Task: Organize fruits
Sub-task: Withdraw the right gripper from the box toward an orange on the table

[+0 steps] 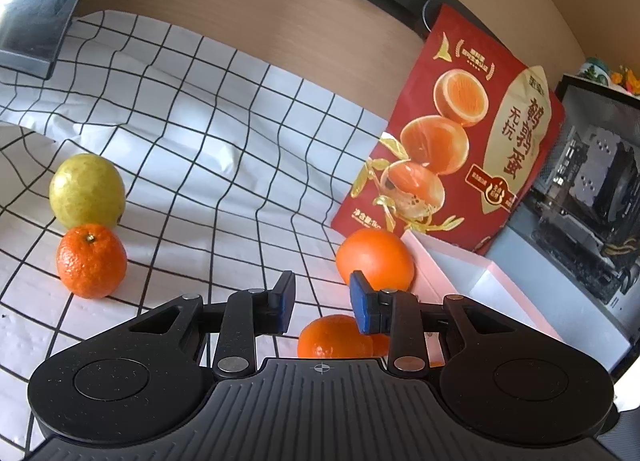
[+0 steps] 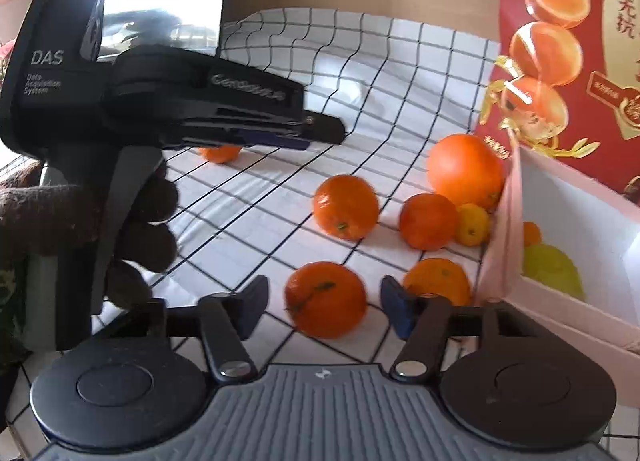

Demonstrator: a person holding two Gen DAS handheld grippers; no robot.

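a table [image 1: 208, 133] covered in a white cloth with a black grid filled both views. a tall red food bag [image 1: 460, 149] stood upright at the far right, and just in front of it sat an open pink-edged white box [image 2: 576, 197] holding a yellow-green fruit [image 2: 556, 269] and a small orange one. the left tool [image 1: 322, 301], gripped by a hand in a dark glove [image 2: 148, 221], hovered over the cloth with its blue pads narrowly spread and nothing pinched between them; a tangerine [image 1: 336, 337] lay below the gap. the right tool [image 2: 324, 305] was spread wider around another tangerine [image 2: 326, 299] resting on the cloth, with space showing on both sides of the fruit, so its pads did not press it. a large orange [image 2: 466, 169] touched the box's outer wall, with several smaller citrus clustered just beside it. well apart at the left lay a green-yellow pear-like fruit [image 1: 86, 189] touching one more tangerine [image 1: 91, 260].
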